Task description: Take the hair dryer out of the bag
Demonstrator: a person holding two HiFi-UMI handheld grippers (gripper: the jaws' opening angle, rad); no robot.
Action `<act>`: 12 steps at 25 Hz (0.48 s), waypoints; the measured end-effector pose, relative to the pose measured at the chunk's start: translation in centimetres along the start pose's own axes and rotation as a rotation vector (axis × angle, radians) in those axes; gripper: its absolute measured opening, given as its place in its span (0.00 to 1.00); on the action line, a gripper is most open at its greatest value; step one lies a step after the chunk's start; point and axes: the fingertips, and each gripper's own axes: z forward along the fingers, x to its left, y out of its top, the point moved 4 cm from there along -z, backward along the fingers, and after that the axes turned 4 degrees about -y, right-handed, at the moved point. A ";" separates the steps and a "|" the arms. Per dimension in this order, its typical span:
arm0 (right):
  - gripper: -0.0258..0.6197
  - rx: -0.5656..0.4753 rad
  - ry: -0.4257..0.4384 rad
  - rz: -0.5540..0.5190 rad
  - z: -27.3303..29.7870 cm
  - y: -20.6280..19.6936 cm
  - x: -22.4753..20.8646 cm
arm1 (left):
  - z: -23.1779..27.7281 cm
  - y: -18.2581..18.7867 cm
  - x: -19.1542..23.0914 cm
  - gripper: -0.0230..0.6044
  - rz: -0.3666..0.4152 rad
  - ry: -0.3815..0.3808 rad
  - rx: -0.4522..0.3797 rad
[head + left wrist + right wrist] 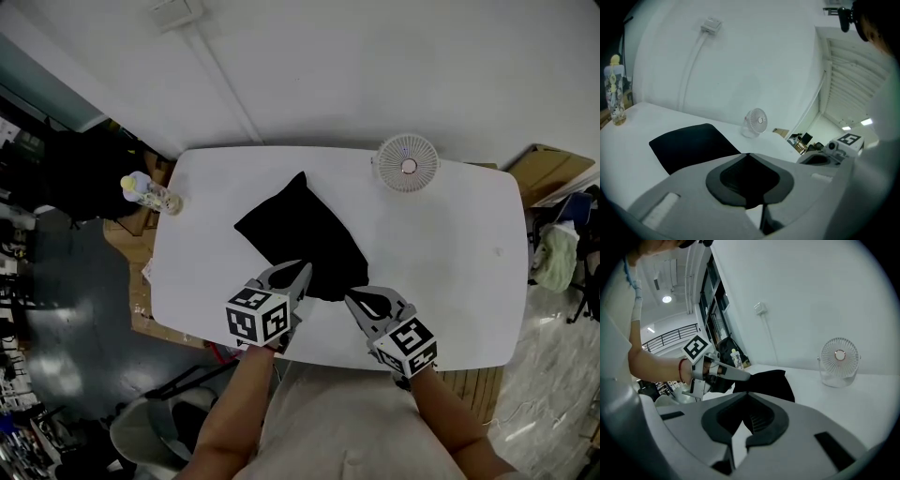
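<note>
Bag: black, lay flat and diagonal on the white table, left of centre, one corner aimed at the back edge. Hair dryer was hidden in every view. Left gripper sat at the bag's near-left edge with its jaws pressed together, tips right against the fabric; couldn't tell if any cloth was caught. Right gripper sat at the bag's near-right corner, jaws also pressed together. Both hung over the strip between the bag and the table's front edge. Fan stood at the back edge, apart from the bag. Bottle stood at the far-left corner. Right half of the table was bare, so there was room that side.
</note>
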 end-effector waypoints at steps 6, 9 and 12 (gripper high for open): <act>0.07 0.067 0.002 -0.025 3.6 -0.7 -0.5 | 0.1 0.7 0.6 0.08 -0.032 0.002 -0.022; 0.07 0.084 -0.003 -0.028 4.9 -0.8 -0.6 | 0.1 0.9 0.7 0.08 -0.035 -0.003 -0.029; 0.07 0.115 -0.008 -0.032 6.2 -1.4 -0.6 | 0.2 0.9 1.0 0.08 -0.041 -0.010 -0.032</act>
